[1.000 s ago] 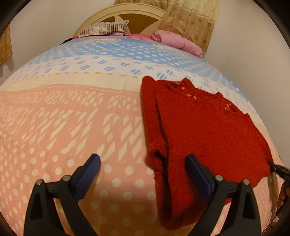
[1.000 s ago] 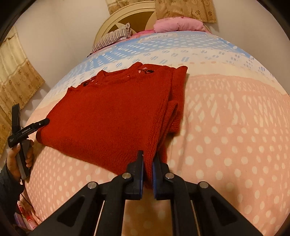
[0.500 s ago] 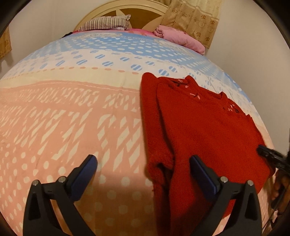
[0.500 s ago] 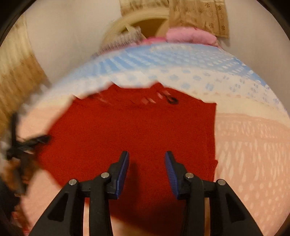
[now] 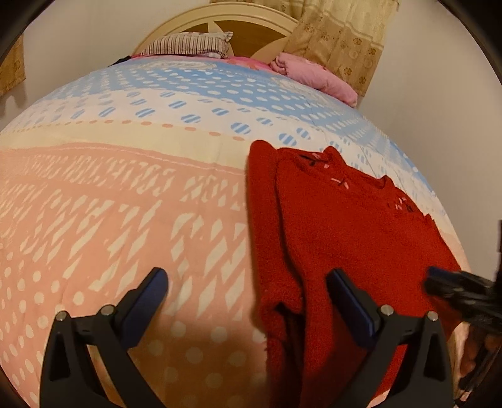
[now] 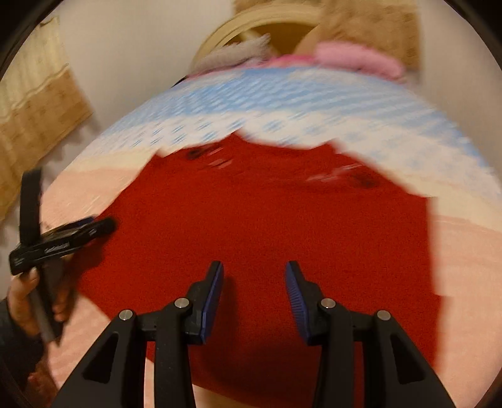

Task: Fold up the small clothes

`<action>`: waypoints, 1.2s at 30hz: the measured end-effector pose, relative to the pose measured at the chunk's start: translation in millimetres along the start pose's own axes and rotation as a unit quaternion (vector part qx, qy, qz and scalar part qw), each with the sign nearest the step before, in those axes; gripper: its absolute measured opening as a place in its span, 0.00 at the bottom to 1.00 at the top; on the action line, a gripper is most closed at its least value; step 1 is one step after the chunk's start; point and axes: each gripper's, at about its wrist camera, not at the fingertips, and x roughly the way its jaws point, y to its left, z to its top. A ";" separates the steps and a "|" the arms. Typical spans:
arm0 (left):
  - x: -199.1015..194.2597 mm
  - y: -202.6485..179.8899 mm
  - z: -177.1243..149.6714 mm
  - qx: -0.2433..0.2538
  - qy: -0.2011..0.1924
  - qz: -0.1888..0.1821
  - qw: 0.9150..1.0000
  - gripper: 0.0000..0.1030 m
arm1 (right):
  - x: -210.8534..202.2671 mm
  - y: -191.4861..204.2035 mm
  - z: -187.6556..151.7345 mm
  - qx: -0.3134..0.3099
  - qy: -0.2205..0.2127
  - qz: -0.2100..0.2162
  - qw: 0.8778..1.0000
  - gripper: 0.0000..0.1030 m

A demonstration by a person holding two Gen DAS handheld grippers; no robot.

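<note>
While both stand open: tools (image 6: 254,290) – 2 | red sweater (image 5: 351,226) – 1

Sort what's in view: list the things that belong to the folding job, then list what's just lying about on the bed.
Belongs to the job:
red sweater
left gripper, open
right gripper, open

Just lying about:
striped pillow
pink bundle
curtain
headboard

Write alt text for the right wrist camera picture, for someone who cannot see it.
A red sweater lies flat on a patterned bedspread, with the right gripper open above it, holding nothing. At the left edge a hand holds the other gripper beside the sweater's edge. The picture is blurred.
</note>
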 end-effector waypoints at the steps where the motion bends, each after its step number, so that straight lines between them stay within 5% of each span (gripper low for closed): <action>1: 0.0 2.2 -0.8 -0.005 0.002 -0.003 1.000 1.00 | 13.0 5.5 2.5 -0.003 0.016 0.002 1.000 0.41; 3: -0.2 5.5 -1.4 -0.014 0.003 -0.013 1.000 1.00 | 29.2 8.3 11.2 -0.012 0.015 -0.036 0.999 0.41; 11: -4.5 19.0 -1.8 -0.050 -0.005 -0.051 0.997 1.00 | 48.6 -12.1 39.8 0.023 -0.002 -0.055 0.998 0.41; 15: -5.6 29.9 -2.8 -0.077 -0.010 -0.076 0.994 1.00 | 37.5 -3.6 21.2 0.013 0.004 -0.041 0.999 0.50; 19: -3.4 15.7 -1.8 -0.049 -0.005 -0.045 0.998 1.00 | 18.1 8.7 -10.2 -0.040 -0.023 -0.062 0.997 0.53; 25: -2.3 19.1 -1.4 -0.051 -0.001 -0.049 0.998 1.00 | 11.2 12.1 22.4 0.008 -0.047 0.007 0.999 0.53; 27: -2.2 19.8 -1.4 -0.052 -0.001 -0.051 0.997 1.00 | 33.5 14.4 37.4 0.024 -0.019 0.042 0.999 0.54; 29: -2.6 18.4 -1.7 -0.047 0.001 -0.049 0.998 1.00 | 66.6 11.2 43.8 0.031 0.025 0.030 0.999 0.54; 36: -6.3 31.5 1.6 -0.073 0.017 -0.091 0.993 1.00 | 42.8 27.5 25.9 0.007 -0.024 -0.004 1.000 0.54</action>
